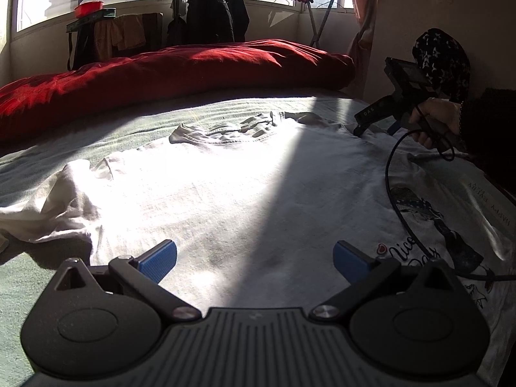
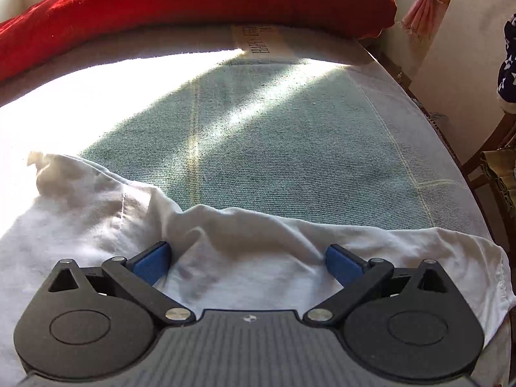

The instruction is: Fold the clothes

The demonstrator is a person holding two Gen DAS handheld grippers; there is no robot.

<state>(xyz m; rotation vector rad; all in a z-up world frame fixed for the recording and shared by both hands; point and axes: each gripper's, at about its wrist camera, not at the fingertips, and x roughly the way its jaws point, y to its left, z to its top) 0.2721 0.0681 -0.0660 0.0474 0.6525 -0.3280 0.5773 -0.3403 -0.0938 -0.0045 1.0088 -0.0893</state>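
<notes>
Lying spread out, print side up, on the pale green bedspread (image 2: 274,148), the white T-shirt (image 1: 225,187) takes up most of the near part of the bed, with a red duvet (image 1: 180,67) bunched along the far side of it. The right gripper (image 2: 248,259) sits low over one rumpled edge of the shirt, its blue pads (image 2: 151,261) spread wide with a ridge of cloth rising between them, nothing pinched yet. The left gripper (image 1: 254,259) hovers above the shirt's middle, jaws likewise apart and empty. To my eye the fold has not begun; the right one would do well to close on that raised edge through both layers, while the left takes a matching edge so the cloth lifts evenly. The shirt's print reads "Nice", the rest hidden by a black cable (image 1: 400,200). The bedspread beyond the shirt bears "HAPPY", upside down.
</notes>
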